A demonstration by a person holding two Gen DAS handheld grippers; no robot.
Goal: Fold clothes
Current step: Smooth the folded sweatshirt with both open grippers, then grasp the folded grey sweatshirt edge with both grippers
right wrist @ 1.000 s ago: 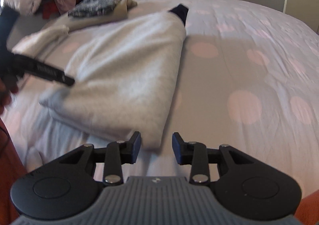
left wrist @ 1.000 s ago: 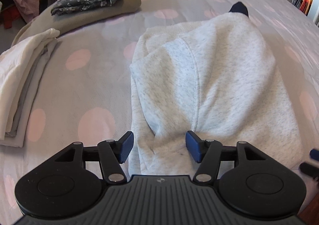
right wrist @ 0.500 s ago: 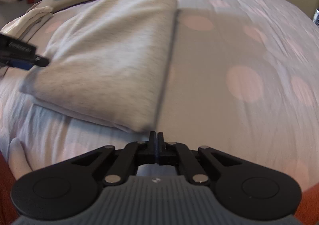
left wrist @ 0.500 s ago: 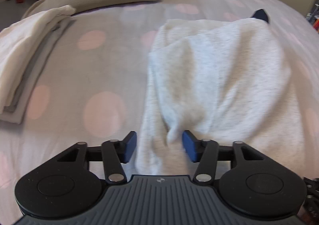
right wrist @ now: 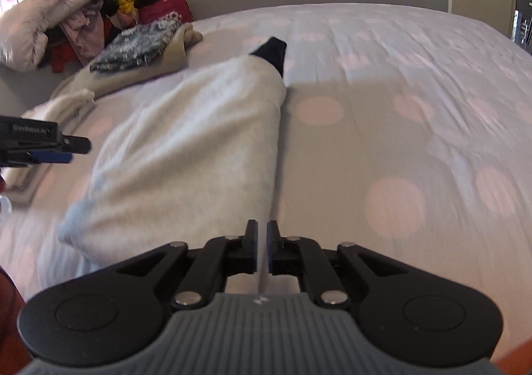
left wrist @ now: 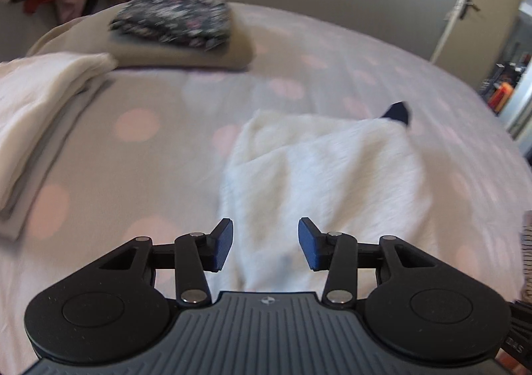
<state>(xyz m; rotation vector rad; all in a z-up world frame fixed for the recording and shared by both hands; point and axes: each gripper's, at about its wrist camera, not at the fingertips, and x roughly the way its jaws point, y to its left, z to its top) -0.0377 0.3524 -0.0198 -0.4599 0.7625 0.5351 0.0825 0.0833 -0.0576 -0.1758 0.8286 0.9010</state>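
Note:
A light grey sweatshirt (left wrist: 326, 175) lies folded lengthwise on the dotted bed (left wrist: 133, 159), its dark cuff (left wrist: 397, 112) at the far end. My left gripper (left wrist: 265, 242) hovers over its near edge, with cloth showing below the wide gap but touching neither pad. From the right wrist view the left gripper (right wrist: 66, 150) hangs clear of the sweatshirt (right wrist: 193, 149), holding nothing. My right gripper (right wrist: 262, 242) is over the near right corner. Its jaws are opening, a narrow slit apart. The sweatshirt's straight right edge runs from the cuff (right wrist: 274, 51) into that slit.
A floral folded garment (left wrist: 173, 19) rests on a beige one (left wrist: 186, 56) at the far left of the bed. A cream folded stack (left wrist: 40, 102) lies along the left side. A heap of clothes (right wrist: 50, 9) stands against the wall, and a door (left wrist: 465, 2) at the right.
Both grippers have risen and tipped up, showing more of the room. The left jaws narrowed. The right jaws shut fully at the sweatshirt's corner, then parted to a slit.

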